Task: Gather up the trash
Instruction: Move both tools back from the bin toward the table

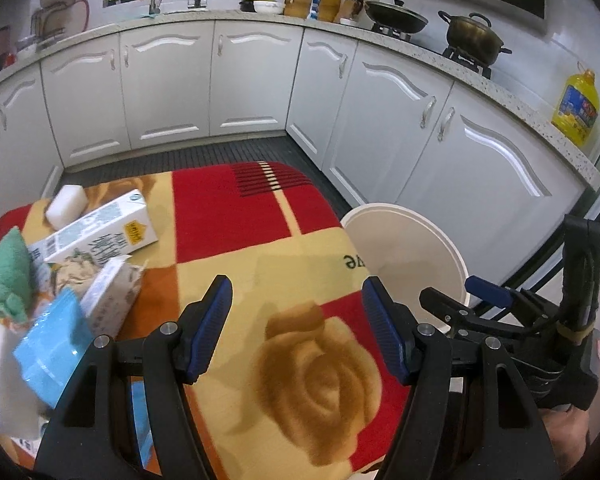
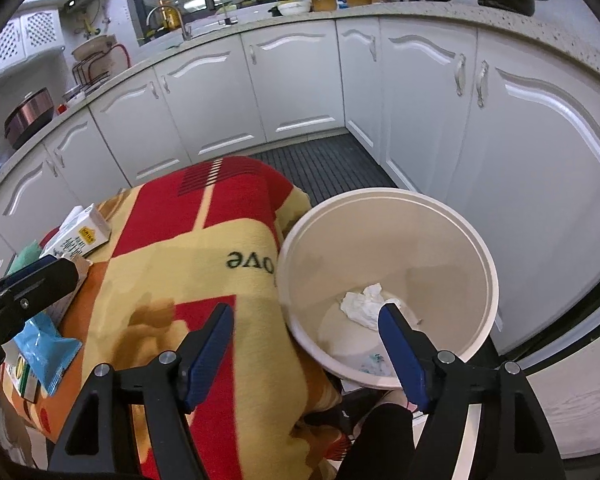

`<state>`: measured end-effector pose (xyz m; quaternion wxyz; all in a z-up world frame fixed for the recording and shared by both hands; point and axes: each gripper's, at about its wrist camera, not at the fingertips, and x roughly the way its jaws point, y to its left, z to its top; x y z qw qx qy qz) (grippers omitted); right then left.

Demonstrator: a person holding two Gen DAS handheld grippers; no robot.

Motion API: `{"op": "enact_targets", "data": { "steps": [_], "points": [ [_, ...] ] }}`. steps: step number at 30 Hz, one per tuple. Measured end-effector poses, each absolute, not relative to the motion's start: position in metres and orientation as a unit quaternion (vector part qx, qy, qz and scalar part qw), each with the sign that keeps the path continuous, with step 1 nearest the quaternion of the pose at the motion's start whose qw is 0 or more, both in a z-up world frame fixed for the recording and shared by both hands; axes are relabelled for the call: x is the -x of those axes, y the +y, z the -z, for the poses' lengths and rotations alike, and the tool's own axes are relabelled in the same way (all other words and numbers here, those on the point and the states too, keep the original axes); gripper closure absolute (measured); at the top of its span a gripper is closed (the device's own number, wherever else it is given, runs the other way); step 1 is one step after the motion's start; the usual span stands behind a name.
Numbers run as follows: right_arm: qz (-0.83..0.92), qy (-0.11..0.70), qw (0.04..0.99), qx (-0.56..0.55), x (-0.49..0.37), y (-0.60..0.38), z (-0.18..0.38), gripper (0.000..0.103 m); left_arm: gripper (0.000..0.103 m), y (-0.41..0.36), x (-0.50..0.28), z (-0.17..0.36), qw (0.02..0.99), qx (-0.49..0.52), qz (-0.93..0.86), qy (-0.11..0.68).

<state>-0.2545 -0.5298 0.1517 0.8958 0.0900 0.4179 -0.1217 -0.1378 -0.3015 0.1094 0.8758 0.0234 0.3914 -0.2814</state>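
Observation:
A white bin stands on the floor right of the blanket-covered table; crumpled white paper lies in its bottom. The bin also shows in the left wrist view. My right gripper is open and empty, straddling the bin's near-left rim. My left gripper is open and empty above the table's middle. Trash lies at the table's left: a milk carton, a smaller patterned carton, a blue wrapper, a white sponge and a green cloth.
White kitchen cabinets ring the dark floor mat. The counter holds a wok, a pot and a yellow oil bottle. The right gripper's body shows in the left wrist view, by the bin.

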Motion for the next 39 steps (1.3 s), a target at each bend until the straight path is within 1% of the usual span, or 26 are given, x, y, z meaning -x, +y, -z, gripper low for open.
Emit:
{"op": "enact_targets", "data": {
  "steps": [6, 7, 9, 10, 29, 39],
  "points": [
    [0.113, 0.415, 0.899, -0.084, 0.257, -0.513, -0.157, 0.03, 0.036, -0.282, 0.145, -0.114, 0.883, -0.017, 0.272, 0.383],
    [0.11, 0.415, 0.899, -0.083, 0.257, -0.509, -0.158, 0.029, 0.036, -0.279, 0.146, -0.115, 0.884, -0.017, 0.27, 0.382],
    [0.105, 0.411, 0.902, -0.082, 0.258, -0.503, -0.16, 0.023, 0.036, -0.272, 0.148, -0.117, 0.886, -0.016, 0.266, 0.379],
    [0.103, 0.409, 0.903, -0.08, 0.259, -0.5, -0.161, 0.022, 0.036, -0.271, 0.149, -0.118, 0.887, -0.016, 0.265, 0.378],
    [0.063, 0.421, 0.904, -0.033, 0.253, -0.438, -0.164, 0.022, 0.036, -0.22, 0.162, -0.127, 0.899, -0.001, 0.237, 0.367],
    [0.036, 0.43, 0.902, -0.013, 0.245, -0.407, -0.159, 0.022, 0.036, -0.19, 0.162, -0.122, 0.902, 0.004, 0.216, 0.373]
  ]
}}
